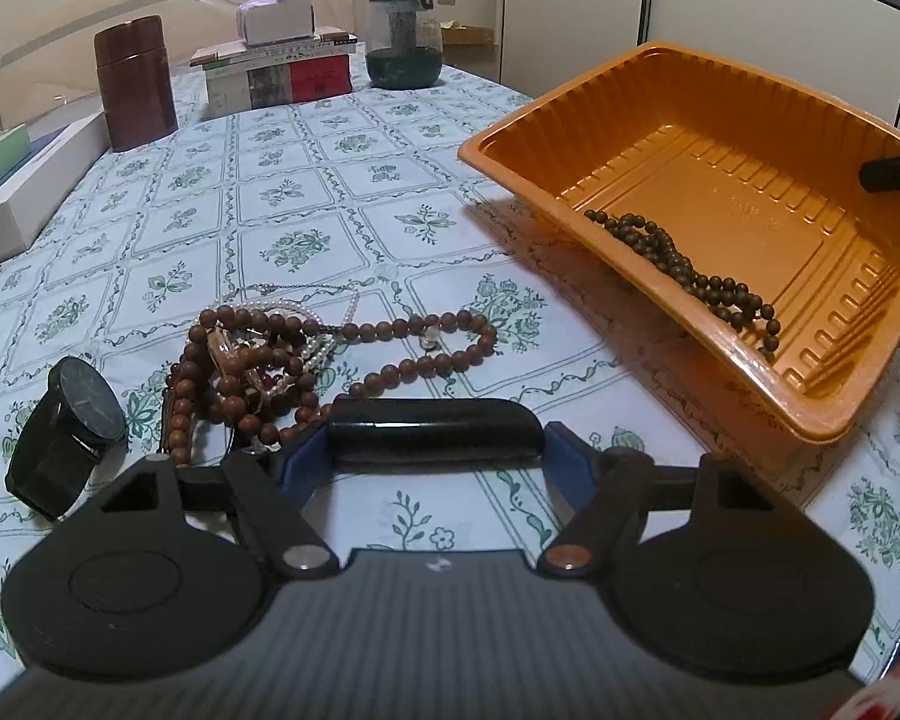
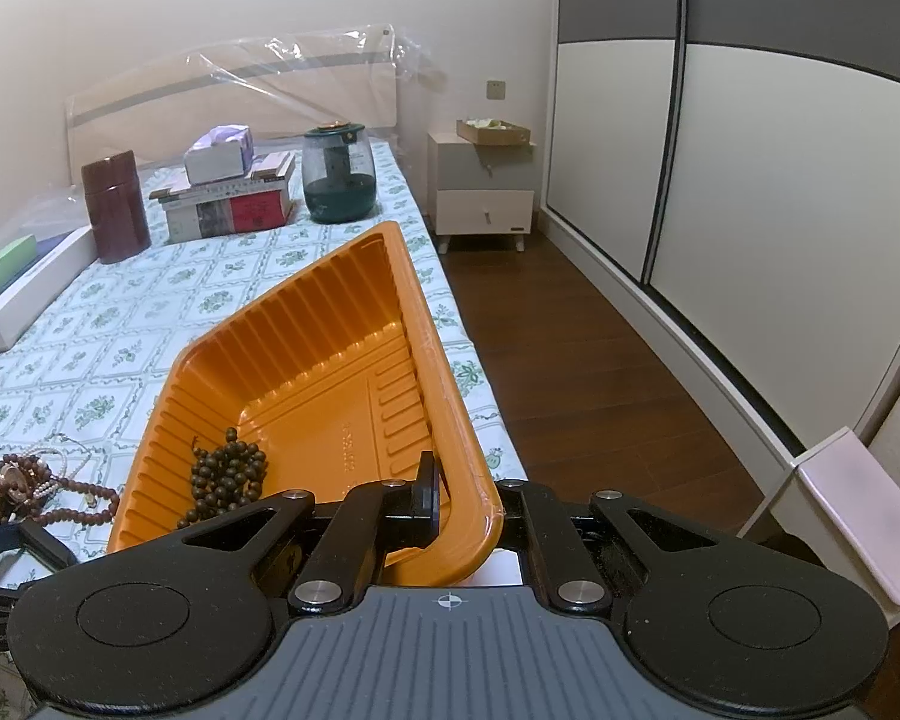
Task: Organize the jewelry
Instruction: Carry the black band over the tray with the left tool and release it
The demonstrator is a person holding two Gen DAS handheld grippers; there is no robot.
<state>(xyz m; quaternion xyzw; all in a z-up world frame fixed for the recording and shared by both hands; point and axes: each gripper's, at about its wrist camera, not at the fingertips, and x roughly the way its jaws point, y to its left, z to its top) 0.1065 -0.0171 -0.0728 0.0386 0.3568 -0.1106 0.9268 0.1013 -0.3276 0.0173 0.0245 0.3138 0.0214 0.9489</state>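
Observation:
My left gripper [image 1: 435, 433] is shut on a black oblong case [image 1: 432, 429], held just above the tablecloth. A tangle of brown bead strands [image 1: 282, 360] with a pearl string [image 1: 318, 324] lies just beyond it. A black watch [image 1: 69, 432] lies to the left. My right gripper [image 2: 462, 504] is shut on the near rim of an orange plastic tray [image 2: 330, 330] and tilts it up off the table. The tray also shows in the left wrist view [image 1: 720, 138]. Dark beads [image 1: 690, 276] have slid to its low wall and show in the right wrist view [image 2: 228, 474].
At the table's far end stand a brown canister [image 1: 135, 81], stacked books with a tissue box [image 1: 276, 69] and a dark glass jar [image 1: 402, 42]. Flat boxes [image 1: 24, 192] line the left edge. A nightstand [image 2: 483, 192] and wardrobe doors [image 2: 750, 150] are right of the table.

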